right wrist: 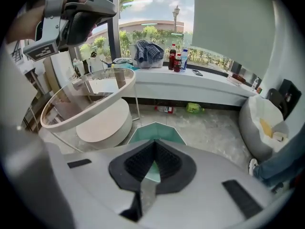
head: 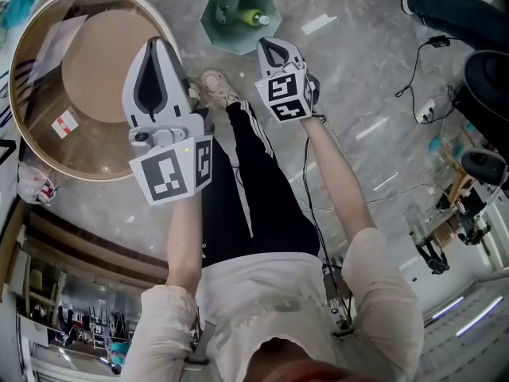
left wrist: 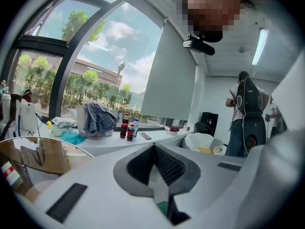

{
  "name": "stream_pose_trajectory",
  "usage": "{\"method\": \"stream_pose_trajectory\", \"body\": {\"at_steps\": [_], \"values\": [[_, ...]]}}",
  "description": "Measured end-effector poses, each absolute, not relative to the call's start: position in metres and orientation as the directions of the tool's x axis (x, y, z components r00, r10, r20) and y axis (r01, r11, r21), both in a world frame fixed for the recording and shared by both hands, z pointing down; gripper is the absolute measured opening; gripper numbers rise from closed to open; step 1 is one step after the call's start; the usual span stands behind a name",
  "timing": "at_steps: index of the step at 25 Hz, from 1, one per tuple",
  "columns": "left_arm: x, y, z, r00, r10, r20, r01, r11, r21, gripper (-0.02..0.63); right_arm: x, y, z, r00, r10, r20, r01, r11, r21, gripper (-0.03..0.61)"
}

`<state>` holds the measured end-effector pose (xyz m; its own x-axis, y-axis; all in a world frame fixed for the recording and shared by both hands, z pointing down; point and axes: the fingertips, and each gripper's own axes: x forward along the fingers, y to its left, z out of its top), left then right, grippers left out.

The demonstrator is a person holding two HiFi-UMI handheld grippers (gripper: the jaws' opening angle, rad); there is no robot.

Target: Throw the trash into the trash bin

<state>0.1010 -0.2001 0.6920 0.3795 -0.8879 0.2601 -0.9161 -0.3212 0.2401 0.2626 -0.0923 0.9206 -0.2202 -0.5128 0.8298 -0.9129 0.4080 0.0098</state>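
Note:
A teal octagonal trash bin (head: pixel 216 24) stands on the floor ahead of the person's feet. In it lies a green bottle with a white cap (head: pixel 256 18). My right gripper (head: pixel 272 44) hangs just before the bin's near edge, pointing steeply down, shut and empty. In the right gripper view its jaws (right wrist: pixel 154 143) meet at the tips, with the bin (right wrist: pixel 142 133) right beyond them. My left gripper (head: pixel 157 43) is over the rim of the round table, shut with nothing in it (left wrist: pixel 153 147). Two more bottles, one red-labelled (right wrist: pixel 164 109) and one green (right wrist: pixel 194 108), lie under the window ledge.
A round glass table (head: pixel 36 146) on a wooden base stands at the left, close to the left gripper. The window ledge (right wrist: pixel 190 85) holds cola bottles (left wrist: pixel 126 125) and a plaid shirt (left wrist: pixel 99 118). A white beanbag (right wrist: pixel 259 123) sits right. A person with a backpack (left wrist: pixel 248 113) stands behind.

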Motion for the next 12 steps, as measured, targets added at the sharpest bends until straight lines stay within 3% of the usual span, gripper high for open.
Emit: {"method": "stream_pose_trajectory", "body": {"at_steps": [8, 12], "values": [[0.091, -0.216, 0.687, 0.375, -0.891, 0.258, -0.918, -0.319, 0.234, 0.011, 0.245, -0.117, 0.913, -0.223, -0.531, 0.818, -0.931, 0.365, -0.016, 0.011], [0.084, -0.226, 0.653, 0.374, -0.903, 0.213, -0.916, -0.325, 0.234, 0.011, 0.233, -0.159, 0.863, -0.218, -0.613, 0.759, -0.934, 0.357, 0.020, 0.011]]}}
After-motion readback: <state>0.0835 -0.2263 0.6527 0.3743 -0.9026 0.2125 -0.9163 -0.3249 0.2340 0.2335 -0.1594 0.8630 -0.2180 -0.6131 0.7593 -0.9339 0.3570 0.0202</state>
